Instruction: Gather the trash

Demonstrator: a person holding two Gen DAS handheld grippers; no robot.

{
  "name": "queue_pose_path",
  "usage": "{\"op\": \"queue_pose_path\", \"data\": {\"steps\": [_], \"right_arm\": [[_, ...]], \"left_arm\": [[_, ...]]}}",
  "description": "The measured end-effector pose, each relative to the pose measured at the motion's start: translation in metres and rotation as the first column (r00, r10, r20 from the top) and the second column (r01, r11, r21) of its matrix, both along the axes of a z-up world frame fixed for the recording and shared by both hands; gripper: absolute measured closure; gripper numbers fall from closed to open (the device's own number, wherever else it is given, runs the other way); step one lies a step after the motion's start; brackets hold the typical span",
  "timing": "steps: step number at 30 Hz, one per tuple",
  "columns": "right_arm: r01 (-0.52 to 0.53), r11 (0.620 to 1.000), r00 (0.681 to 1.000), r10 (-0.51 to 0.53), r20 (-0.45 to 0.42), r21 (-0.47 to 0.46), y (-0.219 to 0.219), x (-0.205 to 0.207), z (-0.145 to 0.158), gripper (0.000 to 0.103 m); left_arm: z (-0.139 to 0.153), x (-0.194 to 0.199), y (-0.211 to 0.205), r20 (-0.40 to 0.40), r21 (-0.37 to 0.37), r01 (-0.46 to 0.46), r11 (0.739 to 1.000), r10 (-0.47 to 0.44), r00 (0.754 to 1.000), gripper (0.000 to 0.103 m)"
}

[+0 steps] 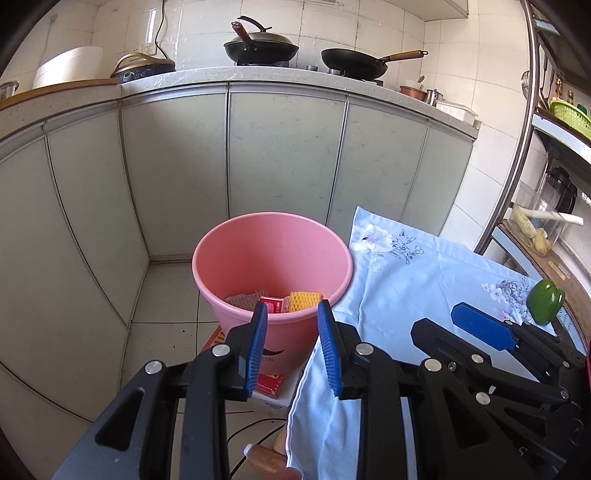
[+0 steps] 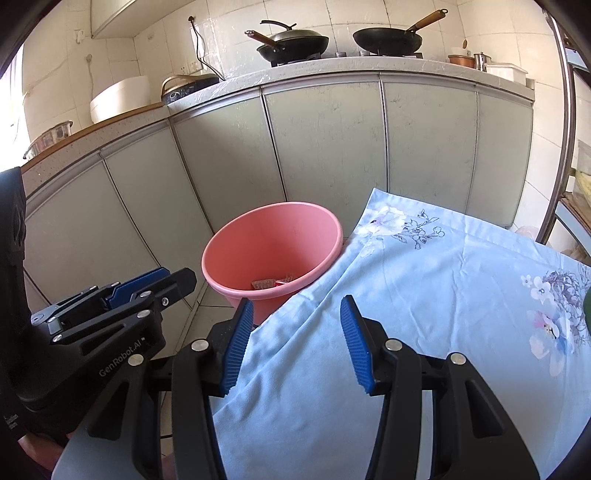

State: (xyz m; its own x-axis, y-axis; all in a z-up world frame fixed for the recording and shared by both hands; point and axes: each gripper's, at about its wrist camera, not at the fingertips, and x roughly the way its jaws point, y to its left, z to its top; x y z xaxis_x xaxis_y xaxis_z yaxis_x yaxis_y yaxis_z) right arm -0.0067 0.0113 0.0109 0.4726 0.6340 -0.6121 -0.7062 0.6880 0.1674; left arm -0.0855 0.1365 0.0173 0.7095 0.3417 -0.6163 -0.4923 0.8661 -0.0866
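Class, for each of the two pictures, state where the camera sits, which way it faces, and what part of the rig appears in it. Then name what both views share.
Left wrist: sits on the left gripper, looking forward and down at the pink bucket before the kitchen cabinets; the right gripper shows at right.
Right wrist: sits on the right gripper, over the blue floral cloth, facing the same way; the left gripper shows at left.
Shared: bucket, cloth, cabinets, both pans on the stove.

Bright daylight fills my two feeds, glaring off the wall tiles [image 1: 332, 22]; fisheye bends the cabinets [image 2: 325, 140] (corners vignetted black), focus sharp.
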Motion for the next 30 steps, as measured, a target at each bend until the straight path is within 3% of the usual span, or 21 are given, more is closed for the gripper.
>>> {"op": "queue_pose_path", "data": {"steps": [30], "right_arm": [[-0.003, 1.000, 1.000, 0.003, 0.028, -0.009, -0.007, -0.010, 0.006, 0.053]], "left_arm": [[0.012, -0.011, -0.005, 0.024, 0.002, 0.010, 1.000, -0.011, 1.000, 0.076]]}}
